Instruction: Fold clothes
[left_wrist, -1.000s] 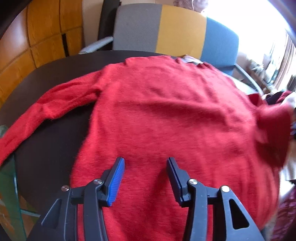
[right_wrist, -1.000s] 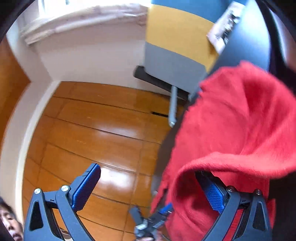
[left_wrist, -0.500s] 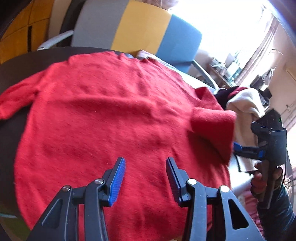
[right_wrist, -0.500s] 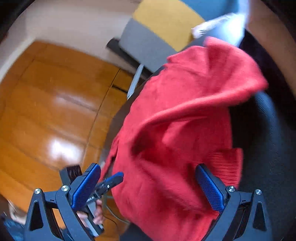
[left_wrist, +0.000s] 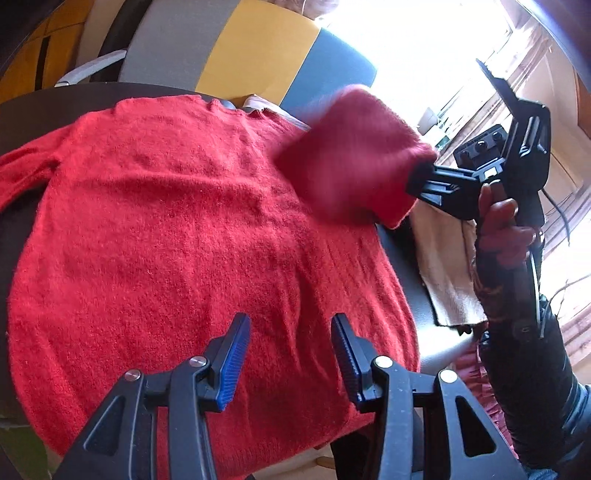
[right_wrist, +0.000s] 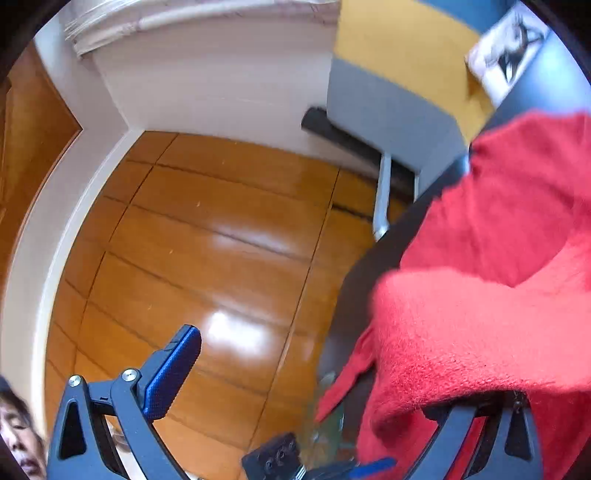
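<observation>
Left wrist view. The left gripper (left_wrist: 291, 350) has its jaws partly apart, with nothing between the blue pads. Directly below and ahead of the jaws lies the red sweater (left_wrist: 177, 236), spread flat on the dark tabletop (left_wrist: 51, 99), its body filling most of the frame. One sleeve runs off to the left of the jaws. The other sleeve (left_wrist: 354, 162) is lifted off the tabletop, ahead and to the right of the jaws, and is blurred. The right gripper (left_wrist: 424, 181) is at that sleeve's end, the cloth draped over its jaw tips; a hand (left_wrist: 502, 225) grips its handle. Whether those jaws are pressed on the cloth cannot be told from this view. A beige cloth (left_wrist: 447, 266) lies on the tabletop right of the sweater. Beyond the tabletop stands a chair (left_wrist: 236, 48) with grey, yellow and blue panels.

Right wrist view. The right gripper's jaws stand wide apart. The left pad (right_wrist: 173, 369) is bare, with only the wooden floor (right_wrist: 207, 236) beyond it. The right jaw is covered by the sweater sleeve (right_wrist: 472, 339), which hangs over it rather than being pinched between the two pads. The rest of the sweater lies ahead and to the right of the jaws on the tabletop. The left gripper (right_wrist: 317, 465) shows at the bottom edge, between the jaws.
</observation>
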